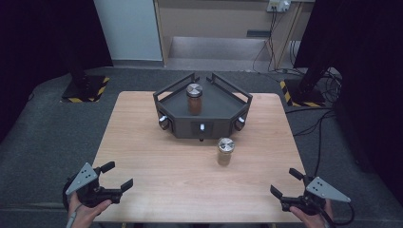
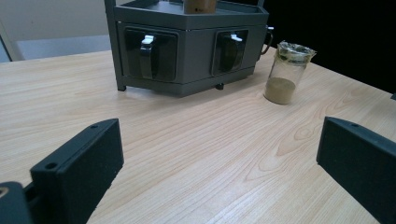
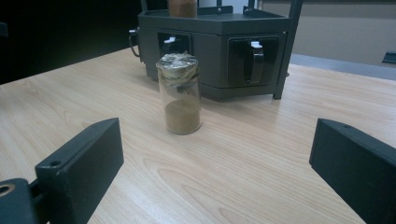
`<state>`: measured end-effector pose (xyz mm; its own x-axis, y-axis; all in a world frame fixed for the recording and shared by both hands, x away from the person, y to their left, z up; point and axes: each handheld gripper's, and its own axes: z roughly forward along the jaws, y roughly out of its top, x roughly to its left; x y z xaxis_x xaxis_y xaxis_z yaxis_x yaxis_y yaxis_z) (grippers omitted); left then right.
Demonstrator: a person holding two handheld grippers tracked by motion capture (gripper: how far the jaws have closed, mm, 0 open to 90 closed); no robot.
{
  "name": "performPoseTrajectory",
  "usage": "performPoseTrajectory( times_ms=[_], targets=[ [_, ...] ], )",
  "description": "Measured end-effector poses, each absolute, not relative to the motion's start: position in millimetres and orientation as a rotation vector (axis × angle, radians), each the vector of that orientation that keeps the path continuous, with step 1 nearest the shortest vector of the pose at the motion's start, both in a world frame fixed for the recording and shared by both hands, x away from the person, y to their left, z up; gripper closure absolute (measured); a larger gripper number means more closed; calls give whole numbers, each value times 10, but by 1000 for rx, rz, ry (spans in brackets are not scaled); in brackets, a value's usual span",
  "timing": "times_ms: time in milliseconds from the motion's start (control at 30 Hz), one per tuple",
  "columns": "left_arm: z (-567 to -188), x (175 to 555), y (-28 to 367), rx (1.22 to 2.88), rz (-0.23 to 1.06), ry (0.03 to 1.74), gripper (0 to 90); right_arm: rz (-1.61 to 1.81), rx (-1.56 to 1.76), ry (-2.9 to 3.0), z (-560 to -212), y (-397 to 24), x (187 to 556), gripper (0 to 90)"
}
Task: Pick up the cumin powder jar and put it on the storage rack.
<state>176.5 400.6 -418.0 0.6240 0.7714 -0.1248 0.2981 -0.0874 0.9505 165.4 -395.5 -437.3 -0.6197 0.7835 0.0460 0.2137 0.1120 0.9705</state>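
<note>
1. At seven o'clock on the worktop point(image 1: 142, 156) we hold the left claw point(image 1: 117, 176), jaws spread wide and empty, aimed toward the centre and well apart from everything.
2. At twelve o'clock sits the dark hexagonal rack point(image 1: 202, 124), its front faces carrying latch-like handles. One spice jar point(image 1: 194, 98) with a metal lid stands upright on its top tray.
3. Just right of centre, near the rack's front at about one o'clock from the middle, stands the second spice jar point(image 1: 225, 151), upright on the bare wood and partly filled with brown powder point(image 3: 183, 116). We judge this the piece to be picked up.
4. At five o'clock we hold the right claw point(image 1: 286, 183), also gaping and empty; its camera looks straight at the free jar.
5. Risks, as we judge them: the jar is tall and narrow, so one jaw arriving first could tip it. Its glass is smooth, so a high grip near the lid may slip. Lifting it onto the tray, we might clip the rail or knock the jar already there.
</note>
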Motion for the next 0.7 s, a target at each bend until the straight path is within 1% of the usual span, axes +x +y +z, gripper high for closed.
performPoseTrajectory(
  times_ms=[233, 467, 700],
  targets=[
    [-4184, 1754, 4016, 1661, 503, 891, 0, 1550, 960, 1923, -4349, -3967, 1665, 27],
    [-4186, 1763, 4016, 1668, 500, 895, 0, 1583, 945, 1925, -4217, -4027, 1658, 24],
    [-4197, 1782, 4028, 1672, 482, 891, 0, 1606, 915, 2005, -4104, -4109, 1760, 23]
  ],
)
